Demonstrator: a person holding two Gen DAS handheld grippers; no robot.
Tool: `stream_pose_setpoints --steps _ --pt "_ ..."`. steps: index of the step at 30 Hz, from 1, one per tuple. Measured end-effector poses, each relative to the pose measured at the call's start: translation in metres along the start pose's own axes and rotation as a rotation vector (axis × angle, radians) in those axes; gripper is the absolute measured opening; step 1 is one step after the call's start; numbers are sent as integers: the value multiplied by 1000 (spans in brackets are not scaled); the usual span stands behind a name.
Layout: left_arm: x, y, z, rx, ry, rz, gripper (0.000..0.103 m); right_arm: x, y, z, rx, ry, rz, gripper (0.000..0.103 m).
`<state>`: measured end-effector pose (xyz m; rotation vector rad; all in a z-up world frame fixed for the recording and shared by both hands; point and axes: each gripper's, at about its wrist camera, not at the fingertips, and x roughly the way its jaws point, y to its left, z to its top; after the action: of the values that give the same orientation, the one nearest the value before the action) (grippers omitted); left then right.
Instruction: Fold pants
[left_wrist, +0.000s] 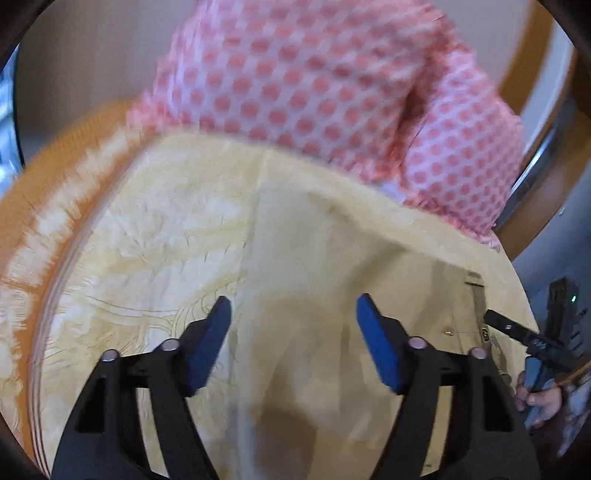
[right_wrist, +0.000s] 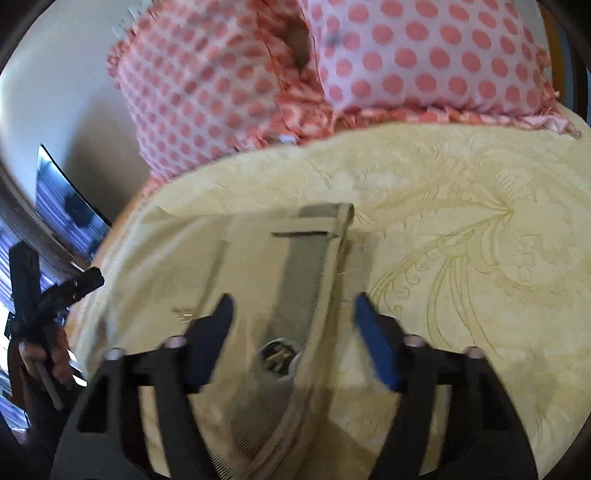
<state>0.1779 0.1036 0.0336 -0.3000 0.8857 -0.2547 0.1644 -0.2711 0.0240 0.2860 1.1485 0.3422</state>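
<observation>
My left gripper (left_wrist: 293, 317) is wide open with nothing in it, and it hangs over the plain tan cloth of the pants (left_wrist: 332, 295). My right gripper (right_wrist: 293, 317) is wide open too and holds nothing. Between its blue fingers (right_wrist: 376, 343) I see the open waist of the pants, with the metal button (right_wrist: 279, 356) and the zipper strip (right_wrist: 301, 269) just past it.

The pants lie spread on a yellow bedspread (right_wrist: 461, 258) with swirly lines. Both are nearly the same color, and the pictures are blurry. So I think I could pinch the bedspread along with the pants and drag it up. I could also close on the hard button and slip off.

Farther back sit the pink polka-dot pillows (right_wrist: 424, 55). They touch the far end of the pants in my left view, so a big lift might snag on them.
</observation>
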Motion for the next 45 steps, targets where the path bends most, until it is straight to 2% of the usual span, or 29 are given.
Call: stream_pose_setpoints --steps 1,3,7,10,11,12,13,14,15,16,21,24,28,30,31,33,34,35,37,39,41,42,44,45 --pt "13 8 5 -30 58 -35 61 5 0 -1 -4 11 3 55" --pt "24 13 5 -32 109 -55 59 5 2 -6 -43 2 -3 55" --pt "26 3 0 33 124 -37 59 7 8 -11 -106 -14 -11 48" --pt "31 6 4 29 130 -62 59 6 10 -12 -137 -14 -5 45" --pt "33 9 6 19 130 -76 59 7 9 -10 -136 -14 1 40" --pt "35 11 8 13 130 -86 54 6 7 -10 -134 -14 21 28" --pt "37 11 7 11 137 -90 39 6 6 -9 -127 -13 51 22" --pt "36 12 6 16 129 -70 28 5 5 -9 -118 -17 75 15" --pt "35 12 6 18 127 -74 13 4 5 -8 -113 -21 95 12" --pt "32 13 6 22 122 -87 7 3 4 -7 -106 -22 113 11" --pt "19 2 8 67 59 -67 6 -8 1 8 -56 -47 196 8" --pt "10 -17 25 117 -15 -61 6 -16 10 31 -98 -92 190 8" --pt "24 -44 63 181 -114 -2 6 -17 10 80 -116 -192 138 8" --pt "44 -46 79 174 -107 31 6 -5 -4 97 -64 -203 97 8" --pt "58 -42 86 151 -80 35 6 9 -15 104 -26 -179 65 8" --pt "90 -35 93 108 7 60 6 37 -29 104 31 -99 27 11" --pt "101 -33 91 103 31 81 7 53 -32 101 44 -45 -19 14" --pt "108 -32 89 110 37 95 7 59 -33 98 44 -32 -51 22" --pt "103 -32 88 124 16 95 11 51 -32 97 45 -50 -72 31" --pt "83 -28 89 128 -36 115 11 32 -29 96 56 -96 -92 54" --pt "58 -26 86 131 -97 124 11 4 -23 91 64 -169 -27 66" --pt "43 -28 83 128 -127 102 15 -7 -17 85 66 -179 54 68" --pt "21 -36 71 122 -143 -4 26 -13 -10 72 80 -146 178 72" --pt "16 -40 64 127 -129 -48 44 -12 -8 68 92 -124 221 74"
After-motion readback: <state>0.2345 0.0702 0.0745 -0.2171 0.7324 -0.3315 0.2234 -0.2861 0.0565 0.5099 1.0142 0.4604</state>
